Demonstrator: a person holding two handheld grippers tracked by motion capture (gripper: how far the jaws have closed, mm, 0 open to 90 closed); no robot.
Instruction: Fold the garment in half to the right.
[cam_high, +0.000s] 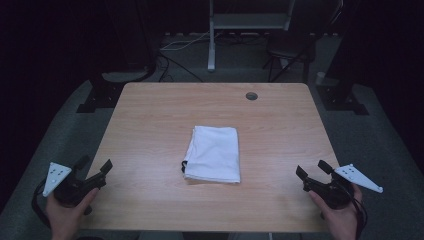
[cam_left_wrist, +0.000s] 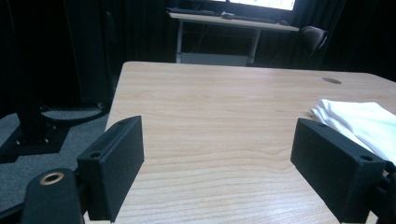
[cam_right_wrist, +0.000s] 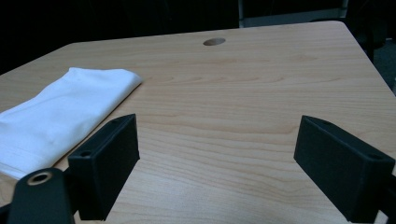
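We hold the left gripper (cam_high: 95, 169) at the near left corner of the table (cam_high: 150, 125), its jaws spread wide with nothing between them; the right gripper (cam_high: 312, 172) sits at the near right corner, equally wide and equally empty (neither touches anything but our hands). Between them, well apart from both, the folded white cloth (cam_high: 212, 154) lies flat near the middle of the table, its long side running away from us; in the left gripper view the cloth (cam_left_wrist: 359, 121) shows beyond the jaw on that view's right. We judge it light, soft and limp, likely to sag and unfold when lifted; a corner or a folded edge looks the best place to pinch, ideally one with each gripper.
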